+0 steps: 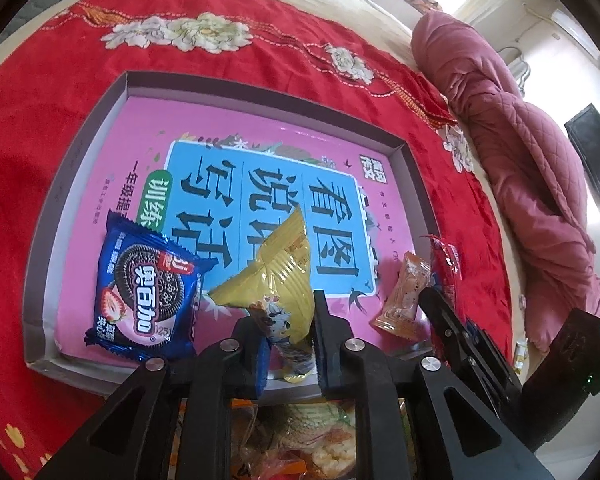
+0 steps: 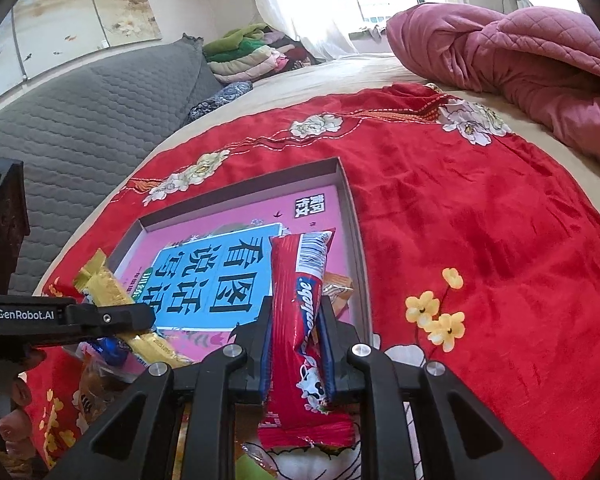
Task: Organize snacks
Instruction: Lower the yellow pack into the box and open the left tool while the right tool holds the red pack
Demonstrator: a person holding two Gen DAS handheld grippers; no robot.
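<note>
Left fingers (image 1: 286,332) pinch the gold packet (image 1: 276,268); right fingers (image 2: 296,344) clamp the red stick (image 2: 298,312).

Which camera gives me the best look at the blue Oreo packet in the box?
The left wrist view. There the blue Oreo packet lies flat and fully visible on the pink book in the box's near-left corner. In the right wrist view only a blue sliver shows under the left gripper and its yellow packet.

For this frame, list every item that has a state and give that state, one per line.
Left claw: shut on the gold packet.
Right claw: shut on the red stick pack.
Gold packet: held over the tray.
Red stick pack: held, sealed.
Blue cookie pack: sealed, lying in the tray.
Orange candy: wrapped, in the tray.
</note>
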